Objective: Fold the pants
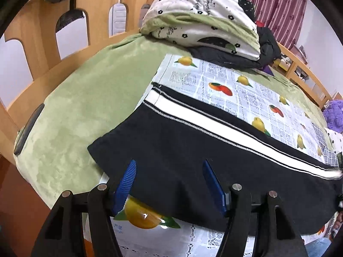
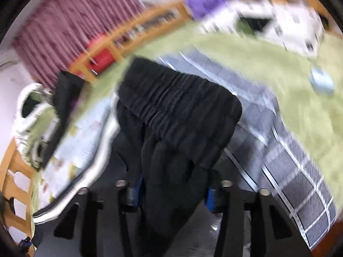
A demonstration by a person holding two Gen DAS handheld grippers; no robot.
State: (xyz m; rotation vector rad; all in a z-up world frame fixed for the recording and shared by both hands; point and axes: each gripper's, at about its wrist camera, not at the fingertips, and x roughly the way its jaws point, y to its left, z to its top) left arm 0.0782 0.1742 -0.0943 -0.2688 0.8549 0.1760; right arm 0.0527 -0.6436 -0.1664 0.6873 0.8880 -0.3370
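the black pants [image 1: 193, 150] lie across the centre and lower right of the left view, leg stretched out with its white side stripe [image 1: 214, 124] running toward the right edge, over a fruit-print cloth [image 1: 225, 79] on a green blanket [image 1: 85, 98] on the bed. in the right view the gathered waistband [image 2: 178, 98] sits mid-frame, bunched and hanging toward me.

my left gripper [image 1: 169, 182] has its blue fingers [image 1: 126, 182] spread wide, the pants' near edge lying between them, and i judge nothing is pinched. my right gripper [image 2: 173, 192] is closed around a thick wad of black fabric; the picture is smeared, so how firm the bite is i cannot tell.

risks as i judge them: the right side is moving fast, and a bunched grab may hold only one layer, so the waistband could slip out or fold crooked. with the left unclamped, a pull from the right could drag the leg and skew the stripe, and the slick cloth might ride along. the folded quilt [image 1: 203, 17] at the top of the left view sits well apart.
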